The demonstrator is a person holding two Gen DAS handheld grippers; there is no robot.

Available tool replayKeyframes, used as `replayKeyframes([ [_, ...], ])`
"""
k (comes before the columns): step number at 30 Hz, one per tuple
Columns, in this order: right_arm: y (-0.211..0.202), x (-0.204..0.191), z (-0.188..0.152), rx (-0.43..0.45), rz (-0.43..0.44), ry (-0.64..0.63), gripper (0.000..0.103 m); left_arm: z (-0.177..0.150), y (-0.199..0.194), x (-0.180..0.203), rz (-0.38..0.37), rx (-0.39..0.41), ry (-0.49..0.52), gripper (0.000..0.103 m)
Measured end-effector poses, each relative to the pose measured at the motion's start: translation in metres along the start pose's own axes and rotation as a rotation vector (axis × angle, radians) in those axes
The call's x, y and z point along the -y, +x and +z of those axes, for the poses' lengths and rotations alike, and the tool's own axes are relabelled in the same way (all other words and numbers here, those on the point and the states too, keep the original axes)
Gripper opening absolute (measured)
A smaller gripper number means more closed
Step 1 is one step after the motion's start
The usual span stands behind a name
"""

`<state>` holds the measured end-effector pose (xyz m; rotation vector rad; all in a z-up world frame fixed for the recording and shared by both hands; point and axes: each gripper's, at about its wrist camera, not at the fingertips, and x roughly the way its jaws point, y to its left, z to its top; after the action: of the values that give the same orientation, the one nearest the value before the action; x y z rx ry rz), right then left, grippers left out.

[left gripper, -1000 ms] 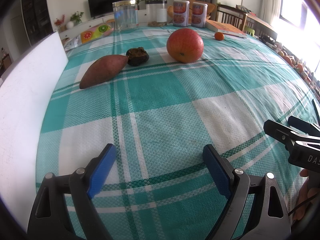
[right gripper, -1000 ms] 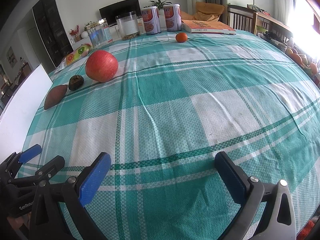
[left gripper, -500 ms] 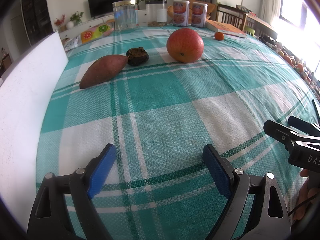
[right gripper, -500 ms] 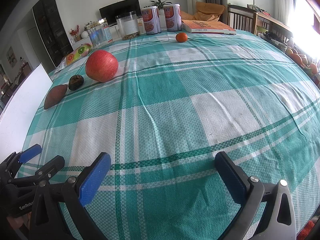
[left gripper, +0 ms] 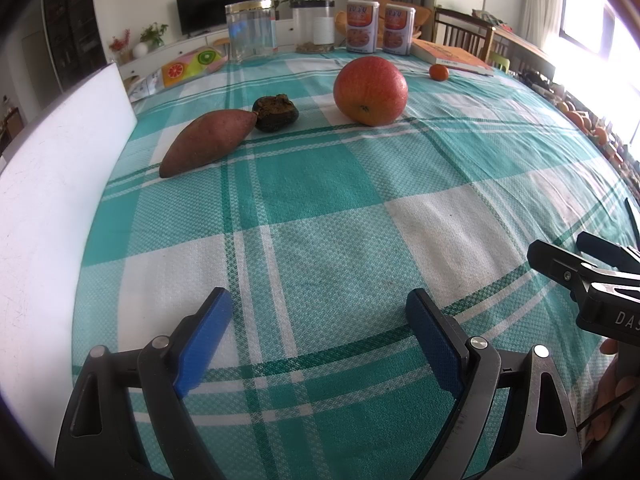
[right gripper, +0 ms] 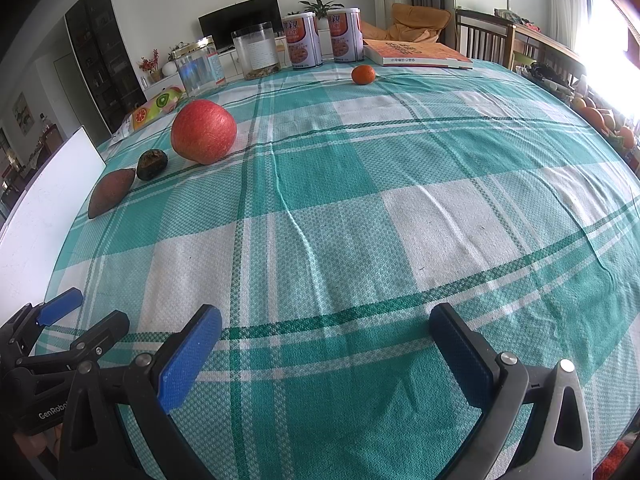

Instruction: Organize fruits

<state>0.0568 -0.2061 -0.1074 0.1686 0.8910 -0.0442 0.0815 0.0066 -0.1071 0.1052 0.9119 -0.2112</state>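
- Nearest: left gripper (left gripper: 320, 336) and right gripper (right gripper: 326, 340) side by side above the near edge of the checked tablecloth (right gripper: 360, 208), both angled down toward it, blue pads spread wide, nothing between them, nothing held.
- Bare cloth only under both pairs of pads; a few long creases visible in the right wrist view.
- Further out, toward the left: sweet potato (left gripper: 208, 142) lying on its side, its pointed end just beside or touching the small dark wrinkled fruit (left gripper: 276, 113); contact hard to confirm.
- Right of those, set apart: large red-orange round fruit (left gripper: 371, 91), stem end toward the cloth.
- Well beyond, near the far edge: small tangerine (right gripper: 363, 74), alone, close to the orange book (right gripper: 416, 53).
- At the far edge: two clear jars (right gripper: 256, 50) and two printed tins (right gripper: 304, 40); a white board (left gripper: 52, 184) along the left side.
- Likely step in hand: choosing and reaching for the first fruit, nothing gathered yet.
- To do it well: take the large round fruit with pads across its widest part, kept fully open until level with its middle, closed gently to avoid rolling it.
- For the dark fruit: approach from the side away from the sweet potato, so as not to nudge it.
- No obvious bowl or tray for the fruit in view; destination unclear.
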Motion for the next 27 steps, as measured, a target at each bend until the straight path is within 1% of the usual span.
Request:
replayKeyframes([
  [18, 0.000, 0.000, 0.000, 0.000, 0.000, 0.000, 0.103, -0.001, 0.000, 0.000, -0.006, 0.000, -0.001, 0.091],
  [19, 0.000, 0.000, 0.000, 0.000, 0.000, 0.000, 0.103, 0.000, -0.001, 0.000, -0.011, -0.007, 0.009, 0.090],
  [23, 0.000, 0.000, 0.000, 0.000, 0.000, 0.000, 0.103, 0.004, -0.003, -0.006, -0.042, -0.079, 0.029, 0.090],
  [27, 0.000, 0.000, 0.000, -0.001, -0.001, -0.001, 0.103, 0.016, -0.018, -0.017, -0.065, -0.090, 0.027, 0.090],
])
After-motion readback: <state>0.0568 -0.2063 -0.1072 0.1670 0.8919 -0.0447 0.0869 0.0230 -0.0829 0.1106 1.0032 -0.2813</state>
